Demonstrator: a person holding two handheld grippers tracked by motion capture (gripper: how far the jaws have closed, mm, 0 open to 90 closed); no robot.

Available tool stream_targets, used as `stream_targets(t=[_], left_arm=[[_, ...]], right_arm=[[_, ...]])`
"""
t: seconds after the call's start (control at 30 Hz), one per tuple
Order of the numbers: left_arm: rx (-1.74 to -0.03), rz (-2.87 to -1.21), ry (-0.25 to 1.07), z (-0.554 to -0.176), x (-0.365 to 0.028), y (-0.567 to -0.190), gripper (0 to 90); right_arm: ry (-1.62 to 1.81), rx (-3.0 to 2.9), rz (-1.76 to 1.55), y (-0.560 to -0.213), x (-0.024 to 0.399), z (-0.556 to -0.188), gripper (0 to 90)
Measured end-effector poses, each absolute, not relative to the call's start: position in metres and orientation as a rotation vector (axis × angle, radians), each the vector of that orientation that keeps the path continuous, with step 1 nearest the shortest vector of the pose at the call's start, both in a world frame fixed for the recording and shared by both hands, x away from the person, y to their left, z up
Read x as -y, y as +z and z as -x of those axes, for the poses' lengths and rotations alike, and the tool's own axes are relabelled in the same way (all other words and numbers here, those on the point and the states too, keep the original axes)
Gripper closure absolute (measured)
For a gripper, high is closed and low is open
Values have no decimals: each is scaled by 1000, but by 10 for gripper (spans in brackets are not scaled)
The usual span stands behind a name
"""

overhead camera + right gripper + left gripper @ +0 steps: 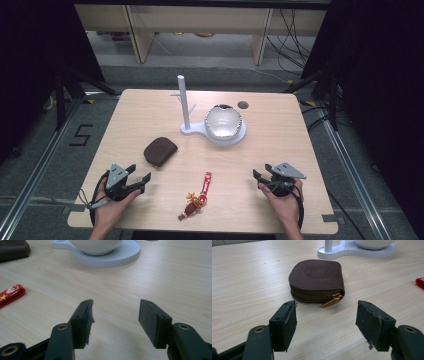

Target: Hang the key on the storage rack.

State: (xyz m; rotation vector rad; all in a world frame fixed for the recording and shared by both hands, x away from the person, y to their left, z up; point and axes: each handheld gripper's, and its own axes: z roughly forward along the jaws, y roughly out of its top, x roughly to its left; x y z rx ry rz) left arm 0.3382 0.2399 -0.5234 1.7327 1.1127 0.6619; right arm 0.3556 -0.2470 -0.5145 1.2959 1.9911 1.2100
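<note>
A brown zipped leather pouch (160, 151) lies left of the table's middle; in the left gripper view the pouch (317, 280) sits just beyond the jaws with its gold zipper pull toward me. My left gripper (141, 176) rests open near the front left edge, nothing between its pads. A red strap with a small figure charm (196, 198) lies at the front middle; the strap's end (11, 293) shows in the right gripper view. My right gripper (261, 175) stands open at the front right, empty.
A white stand (184, 107) with an upright post and pegs rises at the back middle. A pale bowl (223, 122) sits on its round base (125, 255). A small dark round spot (243, 104) marks the table behind the bowl.
</note>
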Motion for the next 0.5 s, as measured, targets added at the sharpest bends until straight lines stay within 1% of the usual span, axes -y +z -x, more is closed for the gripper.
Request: stream_targets(t=[0.17,0.3,0.33,0.37,0.5], left_arm=[[-1135,-1738,648,-340,-240,-523,331],[-1160,-1760,622,-345,-243,-520,329],[-1177,-1764,605,-346,-243,-518,329],[-1192,-1768,579,-349,-243,-514,329],[-1190,-1802,501,-361,-245,-501,326]], right_arm=[[1209,-2007,-1298,-514,248,-357,446],[1197,-2019,-1291,-515,246,-358,489],[1197,-2019,-1291,-515,246,-358,489],[1161,-2032,-1284,-515,246,-359,509],[1147,-2035,-1260,-516,245,-360,512]])
